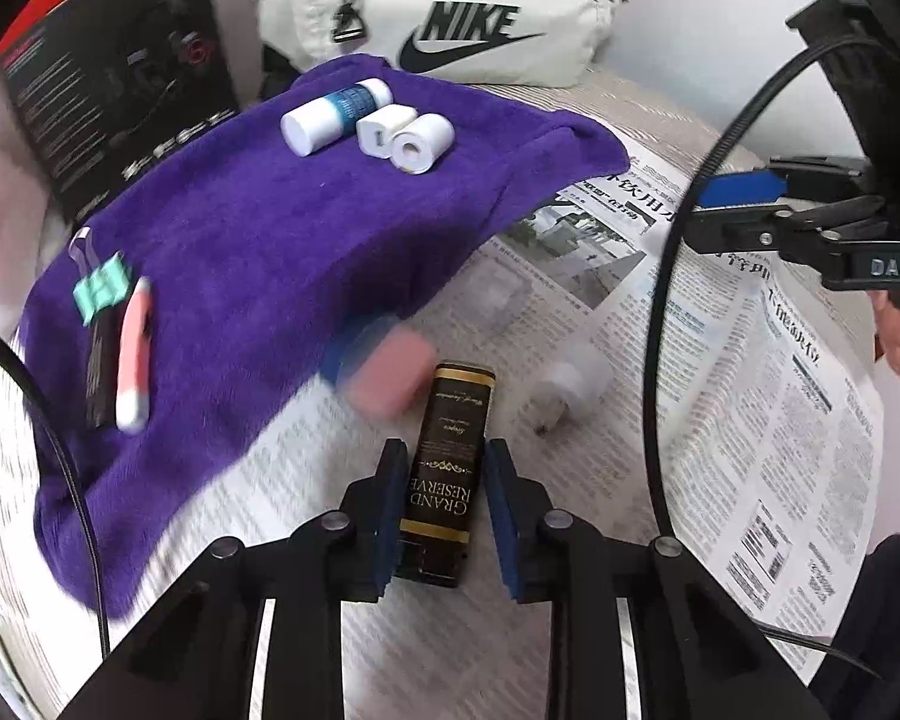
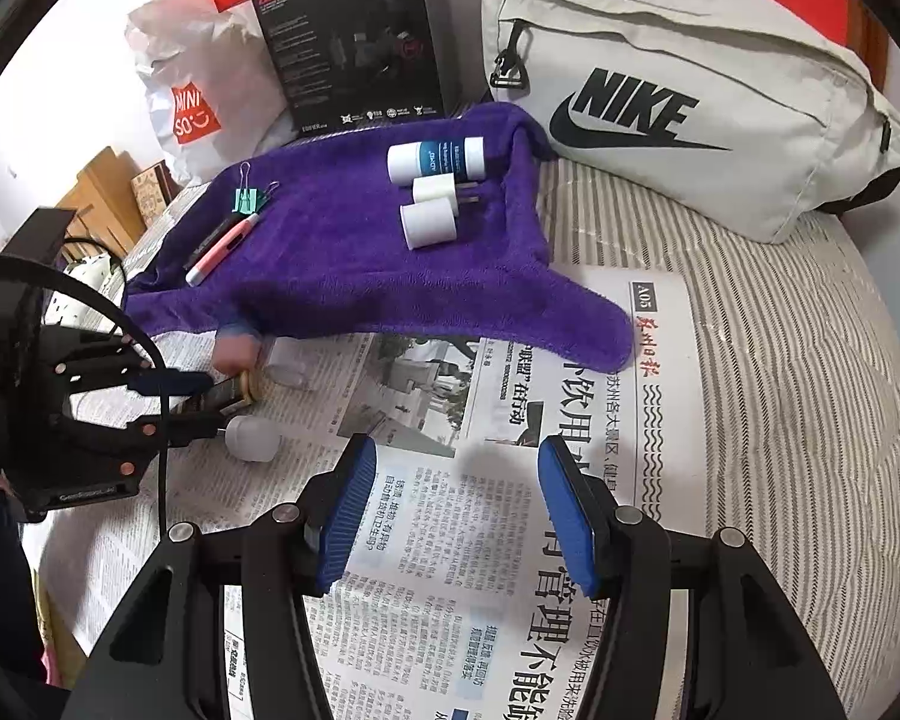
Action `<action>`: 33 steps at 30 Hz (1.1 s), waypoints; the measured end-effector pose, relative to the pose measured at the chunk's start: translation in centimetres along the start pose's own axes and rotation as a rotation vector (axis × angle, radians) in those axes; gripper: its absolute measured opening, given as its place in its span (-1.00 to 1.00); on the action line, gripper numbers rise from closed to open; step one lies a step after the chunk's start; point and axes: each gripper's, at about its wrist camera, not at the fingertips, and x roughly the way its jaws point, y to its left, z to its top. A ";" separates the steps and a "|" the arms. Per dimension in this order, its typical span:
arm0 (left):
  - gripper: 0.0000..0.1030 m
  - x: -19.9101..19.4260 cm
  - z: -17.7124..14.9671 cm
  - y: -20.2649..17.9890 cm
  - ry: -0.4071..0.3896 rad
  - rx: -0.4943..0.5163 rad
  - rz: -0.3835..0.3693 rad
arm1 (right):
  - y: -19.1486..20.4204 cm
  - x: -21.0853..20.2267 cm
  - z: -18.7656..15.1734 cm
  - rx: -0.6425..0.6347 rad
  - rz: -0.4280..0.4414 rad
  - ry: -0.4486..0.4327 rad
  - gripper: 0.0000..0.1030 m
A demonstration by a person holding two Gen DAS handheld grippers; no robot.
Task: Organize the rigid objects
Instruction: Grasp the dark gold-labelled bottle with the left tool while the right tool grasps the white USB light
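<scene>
Towel [image 1: 258, 252] already holds six items; three lie on newspaper [image 2: 450, 510]. Left gripper [image 1: 444, 510] nearly shut around the black box [image 1: 447, 468]; right gripper [image 2: 456, 516] part-open, empty.

The newspaper [image 2: 510, 540] under the right gripper [image 2: 456, 510] is bare, with free room toward the striped cover [image 2: 810, 420] on the right. By the left gripper [image 1: 444, 510] it is crowded: a pink block [image 1: 390, 378] and a white plug [image 1: 570, 387] flank the dark box [image 1: 450, 462]. The towel's [image 2: 342, 264] middle is open between the clip [image 2: 247, 199] and the white cylinders [image 2: 432, 192]; the bag [image 2: 690, 108] blocks the far side.
</scene>
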 end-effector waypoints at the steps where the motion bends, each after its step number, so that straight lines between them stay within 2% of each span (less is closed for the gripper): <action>1: -0.53 -0.3 -0.5 0.1 -0.004 -0.014 0.003 | 0.0 0.0 0.0 0.001 0.005 0.001 0.09; 7: -0.54 -1.8 -3.1 1.1 -0.007 -0.105 0.019 | 0.3 0.7 -0.1 0.000 0.024 0.014 0.09; 14: -0.52 -1.1 -2.3 1.1 0.001 -0.108 0.031 | 1.3 1.3 -0.6 -0.015 0.045 0.033 0.09; 20: -0.55 -1.4 -2.6 1.5 -0.021 -0.160 0.034 | 3.5 1.7 -0.5 -0.042 0.091 0.039 0.09; 26: -0.56 -2.2 -4.5 3.1 -0.020 -0.237 0.108 | 7.0 2.3 -0.2 -0.086 0.139 0.032 0.09; 28: -0.56 -2.4 -5.0 3.7 -0.018 -0.258 0.134 | 8.2 3.0 0.0 -0.102 0.128 0.034 0.09; 30: -0.56 -2.4 -5.4 4.2 -0.028 -0.283 0.116 | 9.2 3.8 0.0 -0.125 0.084 0.037 0.09; 33: -0.56 -2.3 -5.7 4.7 -0.047 -0.309 0.111 | 9.8 4.7 0.1 -0.118 0.073 0.028 0.09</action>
